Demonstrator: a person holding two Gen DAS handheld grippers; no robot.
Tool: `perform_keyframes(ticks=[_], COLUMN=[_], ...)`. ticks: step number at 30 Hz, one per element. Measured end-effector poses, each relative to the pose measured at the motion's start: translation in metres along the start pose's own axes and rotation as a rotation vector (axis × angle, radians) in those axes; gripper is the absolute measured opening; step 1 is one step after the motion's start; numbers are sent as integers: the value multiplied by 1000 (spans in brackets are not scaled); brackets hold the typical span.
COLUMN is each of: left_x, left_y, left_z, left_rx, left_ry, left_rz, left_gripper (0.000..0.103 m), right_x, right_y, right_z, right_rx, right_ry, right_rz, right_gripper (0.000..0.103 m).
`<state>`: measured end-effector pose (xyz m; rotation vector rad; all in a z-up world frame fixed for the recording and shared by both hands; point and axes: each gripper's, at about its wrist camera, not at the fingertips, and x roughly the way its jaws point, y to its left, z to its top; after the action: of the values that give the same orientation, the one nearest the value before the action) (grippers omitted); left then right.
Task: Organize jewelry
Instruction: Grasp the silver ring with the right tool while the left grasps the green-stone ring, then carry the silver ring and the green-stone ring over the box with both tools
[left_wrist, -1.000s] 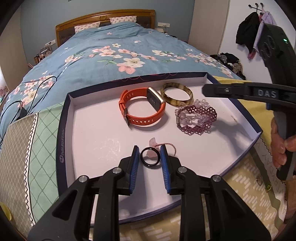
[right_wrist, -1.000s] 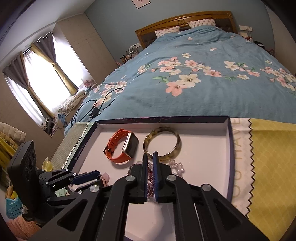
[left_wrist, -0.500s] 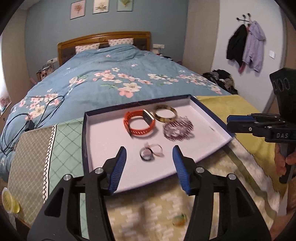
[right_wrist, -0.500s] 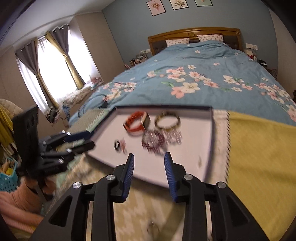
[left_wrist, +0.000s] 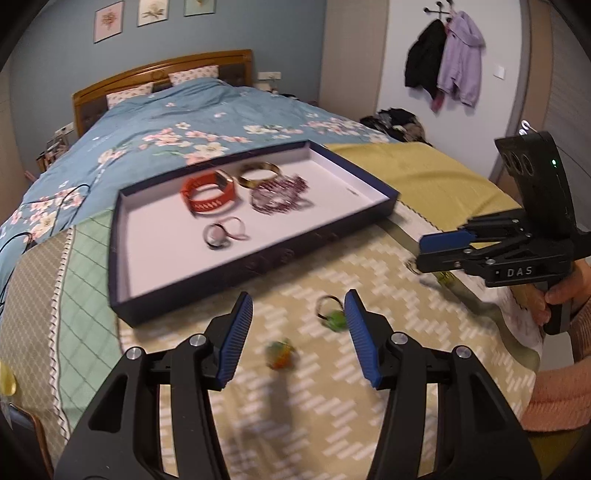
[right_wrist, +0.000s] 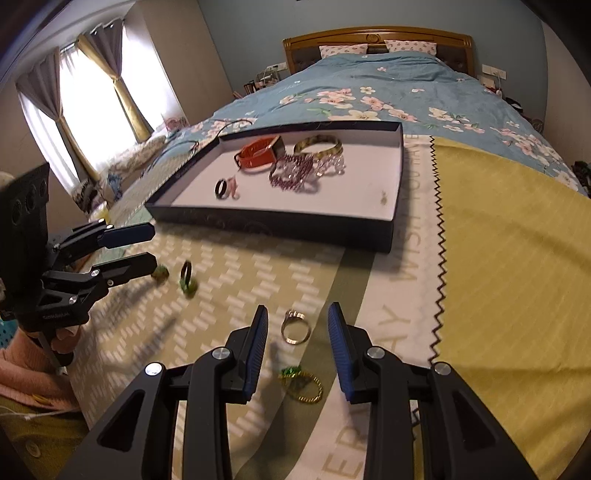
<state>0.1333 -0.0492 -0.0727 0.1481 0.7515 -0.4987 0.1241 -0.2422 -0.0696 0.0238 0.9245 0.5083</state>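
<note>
Hovering my right tool (right_wrist: 297, 332) wide around the silver metal ring (right_wrist: 295, 328) just short of the navy shallow tray (right_wrist: 280, 221) — next, close gently; left tool (left_wrist: 297, 332) wide, empty.

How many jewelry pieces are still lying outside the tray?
4, on the blanket: silver ring ahead of the right gripper, gold ring nearer it, green-stone ring and a blurred colourful piece by the left gripper. Others may be hidden.

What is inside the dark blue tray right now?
The tray holds an orange watch, a tortoiseshell bangle, a purple beaded bracelet, clear beads, a black ring and a pink piece. Overlaps may hide something.
</note>
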Motion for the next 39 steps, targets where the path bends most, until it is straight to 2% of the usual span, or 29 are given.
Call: perform_keyframes(ticks=[8, 10, 13, 14, 15, 18, 19, 27, 39], left_x=[16, 20, 27, 28, 29, 36, 38, 41, 34], left_y=[-14, -15, -12, -12, -11, -8, -6, -9, -15], left_z=[-2, -2, -2, -2, -1, -2, -2, -2, -2], left_rx=[15, 11, -15, -20, -27, -48, -55, -51, -48], left_ry=[49, 64, 87, 91, 96, 121, 129, 137, 106], left_rz=[-32, -38, -61, -63, -65, -65, -65, -42, -29], left_gripper=[49, 45, 41, 41, 39, 35, 32, 23, 23], right_x=[8, 9, 8, 8, 8, 7, 7, 3, -7], right_y=[16, 20, 21, 20, 19, 17, 17, 16, 14], right_z=[-5, -5, -6, -6, -6, -6, -6, -5, -1], right_rx=[-79, -101, -111, -106, -101, -90, -91, -61, -17], right_ry=[6, 8, 6, 4, 3, 1, 2, -14, -73], right_rz=[-72, -97, -119, -120, -120, -115, -116, -88, -43], right_gripper=[32, 32, 25, 19, 16, 16, 16, 16, 16])
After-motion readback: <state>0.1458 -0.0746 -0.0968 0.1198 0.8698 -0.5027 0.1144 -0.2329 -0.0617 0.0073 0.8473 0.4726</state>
